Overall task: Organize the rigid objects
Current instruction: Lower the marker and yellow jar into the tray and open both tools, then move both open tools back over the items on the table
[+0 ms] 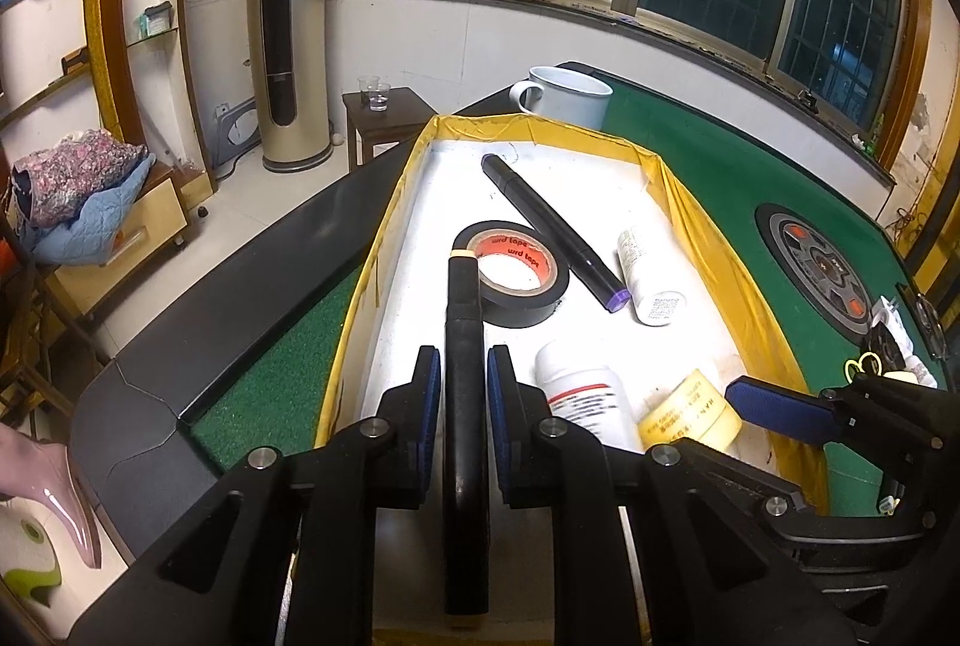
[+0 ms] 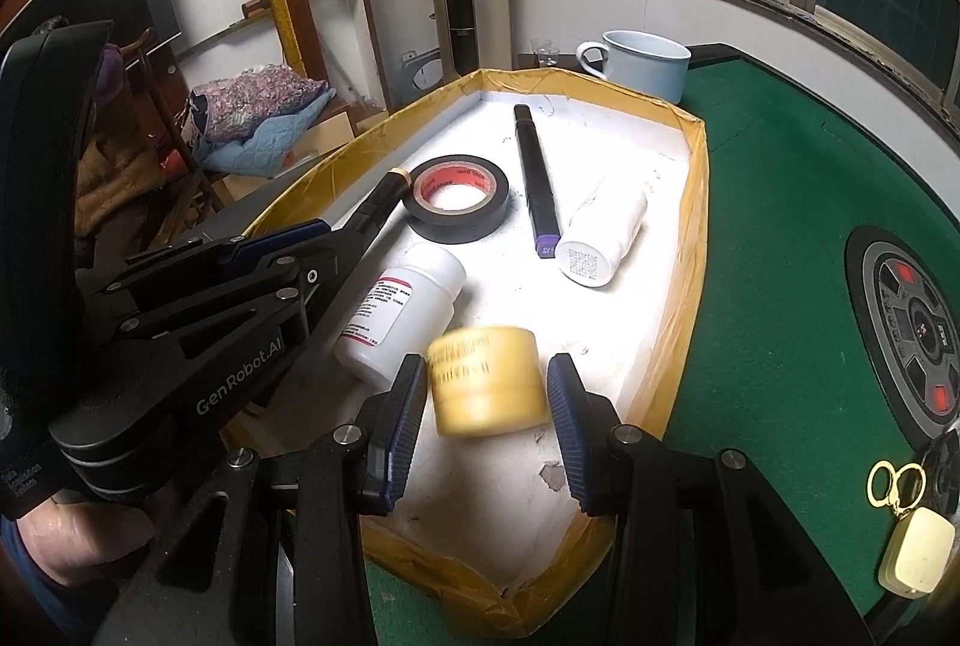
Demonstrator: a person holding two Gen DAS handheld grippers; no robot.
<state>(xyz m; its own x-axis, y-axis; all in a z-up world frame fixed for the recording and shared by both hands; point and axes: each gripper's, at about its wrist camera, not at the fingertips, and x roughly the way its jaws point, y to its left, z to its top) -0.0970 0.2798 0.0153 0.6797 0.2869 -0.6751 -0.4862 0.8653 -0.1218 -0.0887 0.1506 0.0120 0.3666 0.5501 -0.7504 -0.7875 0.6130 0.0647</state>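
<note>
- The black marker with the cream cap [image 1: 463,382] lay lengthwise between the left gripper's [image 1: 464,364] blue pads [image 1: 429,376], which were drawn in almost fully and clamped on its barrel; its capped tip reached the edge of the black tape roll [image 1: 511,274].
- The yellow jar [image 2: 487,379], blurred in the right wrist view, sat between the right gripper's [image 2: 483,394] fingers [image 2: 403,406]. The jaws stood about half apart; the left pad met the jar's side, while a small gap showed at the right pad, so a firm hold could not be told.
- Both things were over the white floor of the yellow-taped tray [image 2: 690,202], near its close end.
- Beside the jar lay a white bottle with a red-lined label [image 2: 399,313]; farther in lay the purple-ended marker [image 2: 535,178] and a second white bottle [image 2: 603,235].
- A pale mug [image 2: 648,64] stood beyond the tray on the green table [image 2: 780,256].
</note>
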